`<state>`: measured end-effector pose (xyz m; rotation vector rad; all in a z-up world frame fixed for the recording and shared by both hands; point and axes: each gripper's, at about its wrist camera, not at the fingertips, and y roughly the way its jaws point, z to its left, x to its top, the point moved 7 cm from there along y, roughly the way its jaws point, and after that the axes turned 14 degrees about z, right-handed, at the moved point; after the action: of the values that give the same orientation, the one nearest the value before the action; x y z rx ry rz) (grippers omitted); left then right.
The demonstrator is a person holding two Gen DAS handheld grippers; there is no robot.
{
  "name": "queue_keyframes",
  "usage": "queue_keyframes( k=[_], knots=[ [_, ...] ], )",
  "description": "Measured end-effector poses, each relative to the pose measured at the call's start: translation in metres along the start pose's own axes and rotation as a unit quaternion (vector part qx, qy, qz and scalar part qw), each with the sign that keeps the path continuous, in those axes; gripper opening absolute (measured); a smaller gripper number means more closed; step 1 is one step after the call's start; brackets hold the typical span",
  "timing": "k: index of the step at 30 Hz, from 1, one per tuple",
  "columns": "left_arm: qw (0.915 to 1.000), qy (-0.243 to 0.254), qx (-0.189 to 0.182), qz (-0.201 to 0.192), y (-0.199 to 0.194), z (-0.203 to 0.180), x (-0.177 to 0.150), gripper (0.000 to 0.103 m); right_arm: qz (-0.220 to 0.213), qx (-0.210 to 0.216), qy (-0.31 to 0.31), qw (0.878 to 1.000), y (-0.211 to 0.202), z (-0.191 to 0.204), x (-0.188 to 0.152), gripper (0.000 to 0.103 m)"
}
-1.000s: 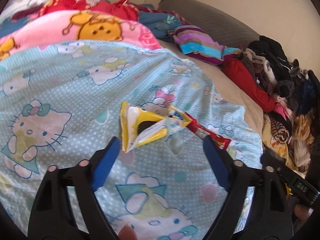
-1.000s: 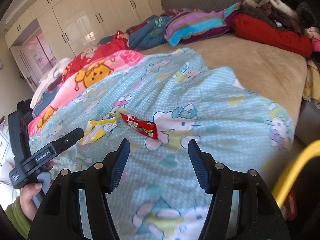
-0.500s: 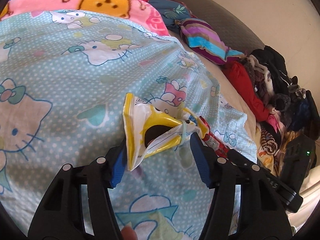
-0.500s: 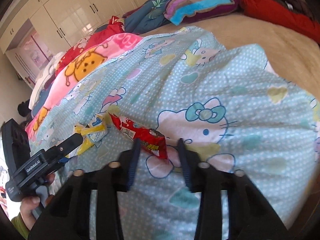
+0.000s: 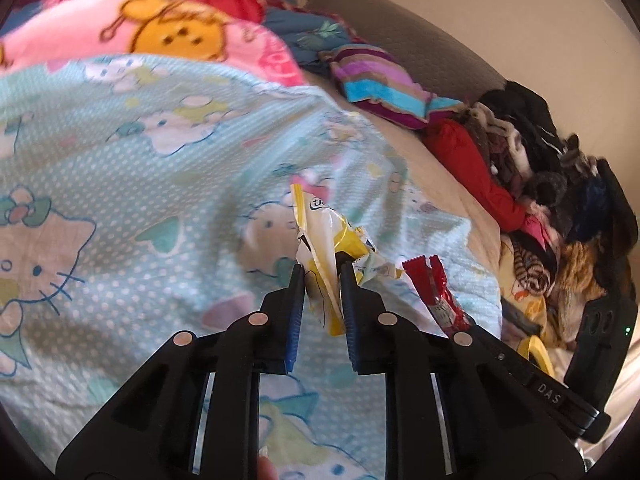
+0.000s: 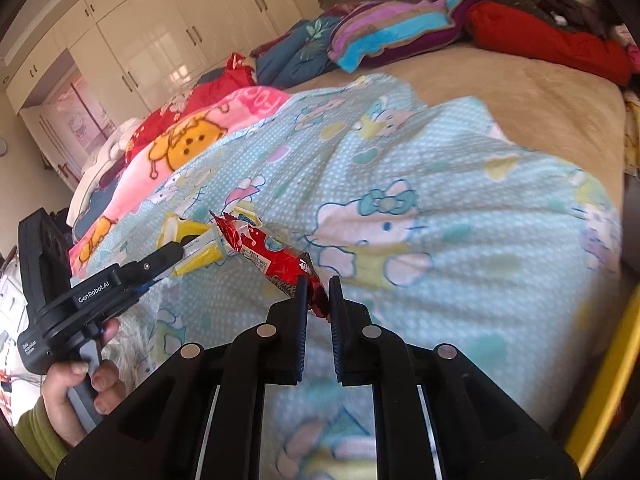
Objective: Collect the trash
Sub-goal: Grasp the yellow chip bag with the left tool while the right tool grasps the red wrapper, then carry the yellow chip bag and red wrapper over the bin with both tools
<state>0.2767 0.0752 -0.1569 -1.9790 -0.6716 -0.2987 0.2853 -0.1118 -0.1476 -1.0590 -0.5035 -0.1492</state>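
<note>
A crumpled yellow-and-white plastic wrapper (image 5: 324, 248) is pinched between the closing jaws of the left claw (image 5: 322, 276), standing on edge above the pale blue cartoon-cat print quilt (image 5: 160, 184). Just to its right, a glossy red foil snack wrapper (image 6: 276, 256) is clamped by its near end in the right claw (image 6: 318, 294), jaws nearly together. Open quilt is seen on the left and far side; a heap of dark clothes (image 5: 560, 200) crowds the bed's right edge.
</note>
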Motion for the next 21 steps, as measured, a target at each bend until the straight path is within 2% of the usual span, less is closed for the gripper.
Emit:
queue_keyframes(
  k=[7, 21],
  knots=[
    [0.9985, 0.052, -0.010, -0.015, -0.017, -0.042, -0.009, 0.012, -0.032, -0.009, 0.022, 0.999, -0.046, -0.018, -0.025, 0.010],
    [0.9928, 0.116, -0.025, -0.018, -0.030, -0.116, -0.034, 0.012, -0.068, -0.036, 0.055, 0.996, -0.114, -0.056, -0.053, 0.010]
  ],
)
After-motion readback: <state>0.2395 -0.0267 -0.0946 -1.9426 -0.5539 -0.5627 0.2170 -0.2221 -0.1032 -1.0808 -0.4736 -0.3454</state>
